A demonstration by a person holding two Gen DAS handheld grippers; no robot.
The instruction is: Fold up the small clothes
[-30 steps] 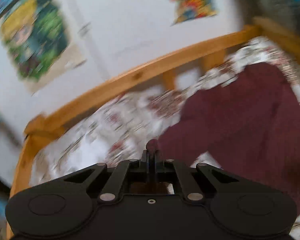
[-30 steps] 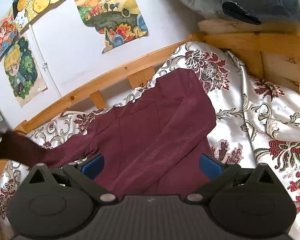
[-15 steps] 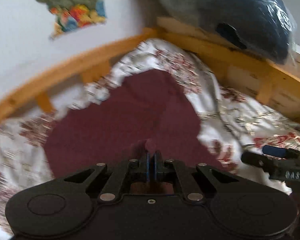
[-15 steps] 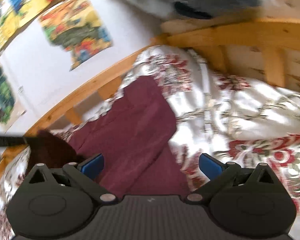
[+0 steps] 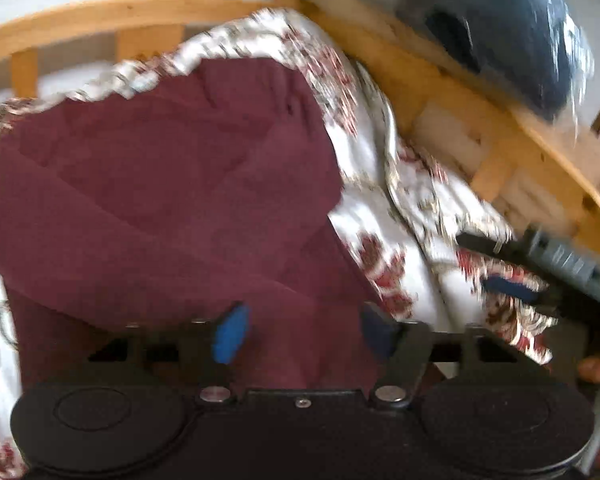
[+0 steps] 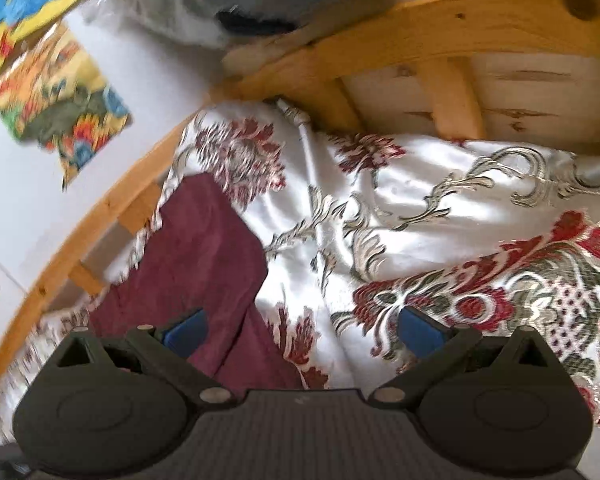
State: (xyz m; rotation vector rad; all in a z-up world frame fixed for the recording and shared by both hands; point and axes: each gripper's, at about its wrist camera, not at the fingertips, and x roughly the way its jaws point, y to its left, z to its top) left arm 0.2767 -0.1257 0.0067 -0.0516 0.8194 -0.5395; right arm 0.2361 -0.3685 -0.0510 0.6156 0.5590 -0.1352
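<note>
The maroon garment [image 5: 172, 200] lies on the floral bedspread [image 6: 420, 208], under and ahead of the left gripper [image 5: 300, 332], whose fingers are opening, pressing nothing. The right gripper [image 6: 300, 328] hangs open, garment by its left finger [image 6: 184, 330].

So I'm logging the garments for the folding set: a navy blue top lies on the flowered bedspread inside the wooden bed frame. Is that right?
Not quite: the colour is wrong. The top is maroon, not navy blue, as the left wrist view shows plainly. The rest holds: it lies on the flowered bedspread inside the wooden bed frame.
</note>
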